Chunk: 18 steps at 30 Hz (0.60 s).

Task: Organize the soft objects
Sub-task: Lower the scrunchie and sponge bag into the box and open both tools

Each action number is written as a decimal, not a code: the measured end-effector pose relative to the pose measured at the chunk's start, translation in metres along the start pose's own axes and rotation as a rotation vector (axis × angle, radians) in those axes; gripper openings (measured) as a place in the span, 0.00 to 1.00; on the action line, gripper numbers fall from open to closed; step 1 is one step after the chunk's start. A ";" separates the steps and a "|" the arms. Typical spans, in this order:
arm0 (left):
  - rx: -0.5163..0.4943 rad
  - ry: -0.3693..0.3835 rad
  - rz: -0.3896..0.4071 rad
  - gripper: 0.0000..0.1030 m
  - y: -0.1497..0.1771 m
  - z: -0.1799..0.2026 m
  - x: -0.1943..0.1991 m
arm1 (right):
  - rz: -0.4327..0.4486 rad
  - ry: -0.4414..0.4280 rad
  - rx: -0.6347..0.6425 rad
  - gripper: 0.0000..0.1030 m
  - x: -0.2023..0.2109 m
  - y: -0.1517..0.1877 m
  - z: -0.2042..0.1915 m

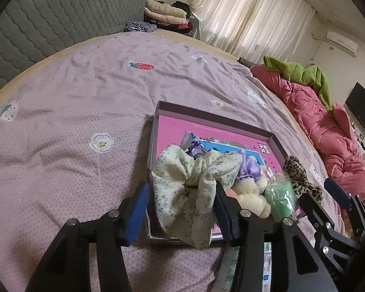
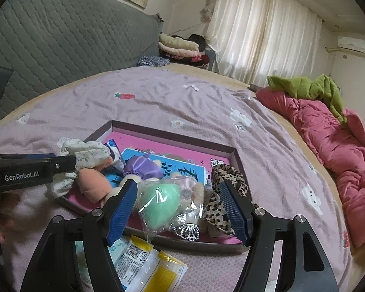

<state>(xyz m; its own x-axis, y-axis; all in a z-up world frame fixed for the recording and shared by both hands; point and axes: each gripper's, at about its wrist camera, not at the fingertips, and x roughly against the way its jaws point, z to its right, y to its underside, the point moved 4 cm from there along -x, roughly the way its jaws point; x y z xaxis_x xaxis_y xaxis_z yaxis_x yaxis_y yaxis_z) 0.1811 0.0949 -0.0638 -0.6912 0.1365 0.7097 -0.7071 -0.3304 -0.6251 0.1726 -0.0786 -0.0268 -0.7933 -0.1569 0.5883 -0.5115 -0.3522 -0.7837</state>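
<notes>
At the left of the left wrist view, the cream floral scrunchie (image 1: 189,194) hangs over the near lip of the shallow box (image 1: 158,112), part inside and part draped outside toward the lower centre of the frame. The likeliest mishap is that it slides off that lip onto the bedsheet (image 1: 60,146), since little of its weight seems to rest on the box floor; a snag on a pad as the tool pulls away could drag it out too. The left gripper (image 1: 182,209) stands about half open with the scrunchie between its blue pads; the left pad is clear of the cloth, the right one is close against it, and no squeeze shows. Further right, the wrapped green puff (image 2: 158,199), a cream plush toy (image 1: 251,194) and the leopard scrunchie (image 2: 221,194) crowd the box's near right corner, so another item pushed in there may tip one over the edge. The right gripper (image 2: 182,209) is spread wide, holding nothing, hovering above the puff and the leopard scrunchie in the lower centre of its own view. A yellow packet (image 2: 158,267) lies outside the box below.
</notes>
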 end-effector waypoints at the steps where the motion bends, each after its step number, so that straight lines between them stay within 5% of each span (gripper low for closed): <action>1: -0.003 -0.002 0.009 0.51 -0.001 0.001 0.003 | 0.001 0.000 -0.002 0.70 0.001 0.000 0.000; 18: -0.028 -0.006 0.061 0.58 -0.010 0.008 0.030 | 0.024 0.020 -0.033 0.71 0.016 -0.008 0.011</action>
<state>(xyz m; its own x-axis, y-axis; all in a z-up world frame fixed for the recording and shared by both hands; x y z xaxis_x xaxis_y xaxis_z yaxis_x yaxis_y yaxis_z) 0.1682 0.0950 -0.0338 -0.7321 0.1112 0.6720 -0.6677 -0.3120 -0.6759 0.1679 -0.0879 -0.0092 -0.8118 -0.1460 0.5654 -0.5025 -0.3183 -0.8038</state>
